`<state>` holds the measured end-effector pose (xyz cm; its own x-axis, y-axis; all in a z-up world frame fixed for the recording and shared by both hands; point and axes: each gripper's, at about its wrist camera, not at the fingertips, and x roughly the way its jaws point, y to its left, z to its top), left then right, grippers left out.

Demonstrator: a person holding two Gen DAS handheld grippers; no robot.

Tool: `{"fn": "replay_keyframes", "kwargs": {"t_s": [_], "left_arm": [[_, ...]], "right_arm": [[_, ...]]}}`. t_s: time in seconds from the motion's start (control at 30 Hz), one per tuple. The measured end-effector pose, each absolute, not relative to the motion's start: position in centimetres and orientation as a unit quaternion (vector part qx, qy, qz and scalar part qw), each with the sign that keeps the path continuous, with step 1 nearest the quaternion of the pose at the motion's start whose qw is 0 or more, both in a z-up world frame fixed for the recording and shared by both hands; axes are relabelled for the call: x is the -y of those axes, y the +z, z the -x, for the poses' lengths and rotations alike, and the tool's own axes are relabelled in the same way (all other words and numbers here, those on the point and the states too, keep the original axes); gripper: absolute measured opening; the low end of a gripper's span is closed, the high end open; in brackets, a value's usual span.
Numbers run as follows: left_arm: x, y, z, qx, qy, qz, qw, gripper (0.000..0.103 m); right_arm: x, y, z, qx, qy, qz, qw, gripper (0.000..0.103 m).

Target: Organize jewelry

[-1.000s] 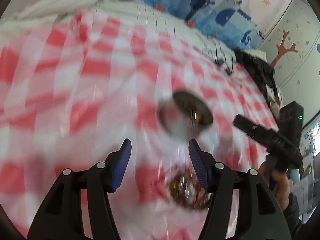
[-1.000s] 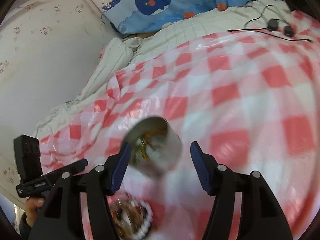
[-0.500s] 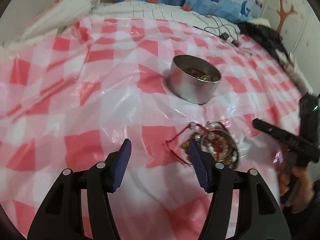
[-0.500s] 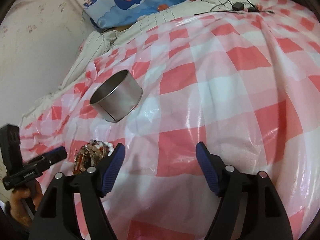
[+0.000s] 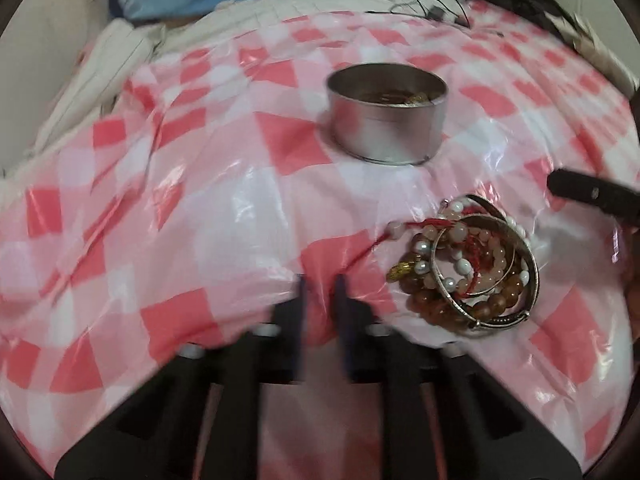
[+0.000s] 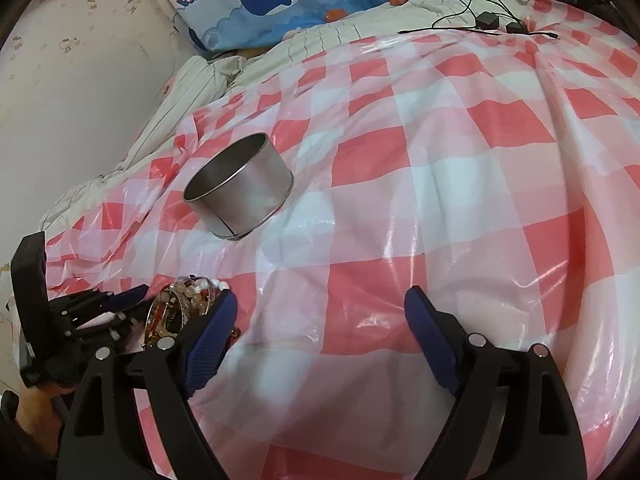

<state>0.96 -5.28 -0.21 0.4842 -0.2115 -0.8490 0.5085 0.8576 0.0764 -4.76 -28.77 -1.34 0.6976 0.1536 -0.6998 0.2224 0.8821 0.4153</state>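
While bracelets (image 5: pixel 466 266) lie heaped beside the tin (image 5: pixel 386 112), the left gripper (image 5: pixel 322 304) is clenched empty; the right gripper (image 6: pixel 320 344) is opening, nothing between its jaws.

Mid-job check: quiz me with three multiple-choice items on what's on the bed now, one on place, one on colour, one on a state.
1. Where is the jewelry pile?
A. inside the tin
B. on the cloth, nearer the camera than the tin
C. on the pillow

2. What colour is the checked cloth?
A. red and white
B. green and white
C. plain blue

3. How do the right tongs stand?
A. clamped on the tin
B. holding a bracelet
C. wide apart, nothing between them

Answers:
1. B: the left wrist view shows the pile on the cloth in front of the tin.
2. A: red and white squares cover the bed.
3. C: the jaws are opening, with only cloth between them.
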Motion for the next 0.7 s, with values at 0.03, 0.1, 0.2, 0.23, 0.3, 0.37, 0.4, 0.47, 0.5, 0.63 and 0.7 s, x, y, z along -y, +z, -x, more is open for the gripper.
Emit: {"fn": "replay_keyframes", "kwargs": {"t_s": [0.03, 0.1, 0.2, 0.23, 0.3, 0.37, 0.4, 0.47, 0.5, 0.63, 0.7], "left_arm": [[4.9, -0.1, -1.0, -0.463, -0.216, -0.144, 0.848, 0.003], [4.0, 0.6, -0.7, -0.455, -0.214, -0.116, 0.856, 0.002], [3.1, 1.4, -0.8, -0.444, -0.219, -0.076, 0.866, 0.002], [2.9, 1.7, -0.8, -0.438, -0.226, -0.06, 0.868, 0.002], [2.4, 2.7, -0.6, -0.421, -0.237, -0.036, 0.875, 0.002], [2.4, 3.1, -0.7, -0.411, -0.247, -0.021, 0.877, 0.002], [2.3, 3.4, -0.6, -0.406, -0.256, -0.01, 0.877, 0.002], [2.3, 3.9, -0.6, -0.397, -0.273, 0.009, 0.876, 0.002], [2.4, 4.1, -0.7, -0.394, -0.279, 0.014, 0.876, 0.002], [1.4, 5.2, -0.6, -0.369, -0.317, 0.078, 0.87, 0.002], [0.8, 5.7, -0.5, -0.354, -0.331, 0.108, 0.868, 0.002]], "right_arm": [[28.8, -1.3, 4.8, -0.388, -0.019, -0.242, 0.889, 0.083], [28.7, -1.3, 4.7, -0.388, -0.02, -0.243, 0.889, 0.083], [28.7, -1.4, 4.7, -0.388, -0.02, -0.242, 0.889, 0.084], [28.7, -1.4, 4.7, -0.388, -0.02, -0.242, 0.889, 0.084], [28.7, -1.3, 4.7, -0.389, -0.02, -0.24, 0.889, 0.084], [28.6, -1.3, 4.7, -0.39, -0.02, -0.238, 0.889, 0.084], [28.5, -1.4, 4.7, -0.39, -0.021, -0.237, 0.889, 0.085], [28.4, -1.4, 4.6, -0.391, -0.021, -0.235, 0.89, 0.085], [28.4, -1.4, 4.6, -0.391, -0.021, -0.234, 0.89, 0.085], [28.4, -1.4, 4.6, -0.391, -0.022, -0.233, 0.89, 0.086], [28.3, -1.5, 4.5, -0.392, -0.022, -0.231, 0.89, 0.086]]}}
